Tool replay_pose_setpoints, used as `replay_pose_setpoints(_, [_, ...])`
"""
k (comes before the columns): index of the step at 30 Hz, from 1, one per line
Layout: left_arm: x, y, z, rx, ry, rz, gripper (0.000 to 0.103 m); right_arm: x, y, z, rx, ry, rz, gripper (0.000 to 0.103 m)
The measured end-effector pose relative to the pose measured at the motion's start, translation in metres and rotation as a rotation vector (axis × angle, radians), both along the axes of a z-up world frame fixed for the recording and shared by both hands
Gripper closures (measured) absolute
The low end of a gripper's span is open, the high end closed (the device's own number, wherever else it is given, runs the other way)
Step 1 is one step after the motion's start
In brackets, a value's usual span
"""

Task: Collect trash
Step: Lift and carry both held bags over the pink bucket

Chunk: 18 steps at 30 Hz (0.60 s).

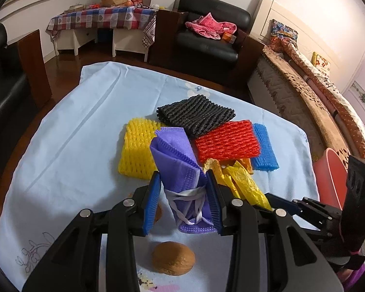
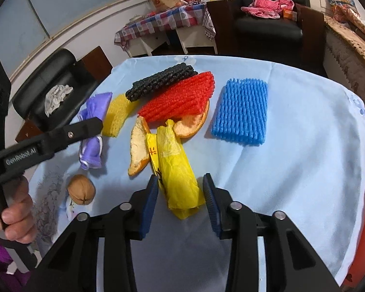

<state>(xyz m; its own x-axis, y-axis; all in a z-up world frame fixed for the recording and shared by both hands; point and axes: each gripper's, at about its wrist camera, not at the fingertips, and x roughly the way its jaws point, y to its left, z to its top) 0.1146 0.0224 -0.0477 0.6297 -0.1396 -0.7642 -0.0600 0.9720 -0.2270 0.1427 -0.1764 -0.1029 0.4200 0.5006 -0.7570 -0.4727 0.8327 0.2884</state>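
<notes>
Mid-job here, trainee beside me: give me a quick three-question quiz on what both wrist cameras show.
1. True or false: the left gripper grips the purple face mask.
2. What lies between the right gripper's fingers? A) yellow plastic bag; B) walnut; C) blue foam net.
3. Fill in: one orange peel piece is partly tucked under the ___ foam net.
Key: 1 true; 2 A; 3 red foam net.

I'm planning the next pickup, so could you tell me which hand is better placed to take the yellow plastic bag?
The right. The right gripper already has the yellow bag between its fingers, while the left gripper is occupied holding the purple mask.
</notes>
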Motion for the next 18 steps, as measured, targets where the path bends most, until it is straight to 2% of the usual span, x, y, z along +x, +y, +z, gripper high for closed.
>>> replay_pose_setpoints(5, [-0.005, -0.004, 0.005, -0.004, -0.012, -0.014, 0.066, -0.007, -0.007, 0.004, 0.03, 0.005, -0.015, 0.088])
replay_pose_setpoints(18, [-0.02, -0.028, 0.017, 0.002, -0.033, -0.075, 0.066, -0.047, -0.061, 0.036, 0.138, -0.045, -0.134, 0.09])
